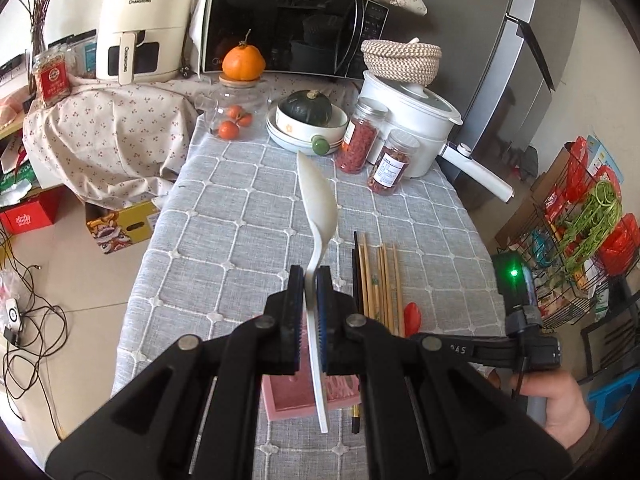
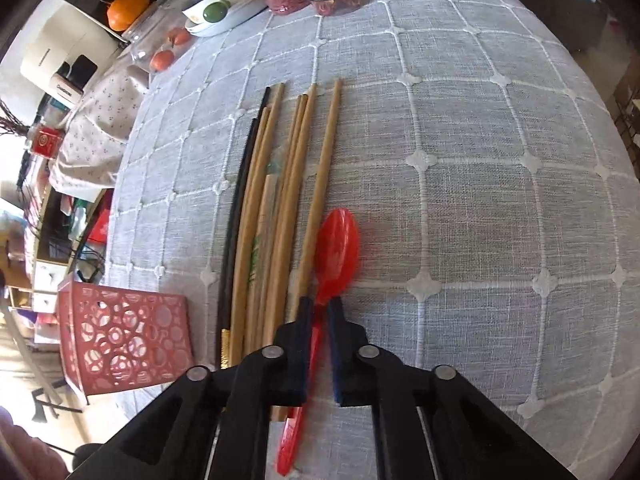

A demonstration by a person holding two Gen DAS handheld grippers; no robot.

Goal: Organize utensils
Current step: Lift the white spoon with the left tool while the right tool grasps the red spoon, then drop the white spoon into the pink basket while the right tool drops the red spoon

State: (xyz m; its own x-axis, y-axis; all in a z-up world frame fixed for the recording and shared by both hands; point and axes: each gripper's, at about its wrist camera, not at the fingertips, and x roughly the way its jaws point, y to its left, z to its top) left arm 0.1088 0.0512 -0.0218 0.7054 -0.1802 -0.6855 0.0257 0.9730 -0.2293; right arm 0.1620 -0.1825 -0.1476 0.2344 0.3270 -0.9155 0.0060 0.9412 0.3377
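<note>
Left gripper (image 1: 310, 280) up close, pads clamped tight on one white spoon (image 1: 318, 196), lifted above the grey checked tablecloth (image 1: 224, 208) and over the pink holder (image 1: 296, 398). Right gripper (image 2: 320, 304), jaws a little apart, straddles the handle of one red spoon (image 2: 334, 252) lying flat. Beside it: two black chopsticks (image 2: 240, 184), roughly six wooden chopsticks (image 2: 304, 168).

We see a bench (image 1: 248, 216) under a grey checked cloth, a microwave (image 1: 292, 20) against the wall, a steel fridge (image 1: 532, 52) alongside, and beige floor tiles (image 1: 80, 280) strewn with cables.
</note>
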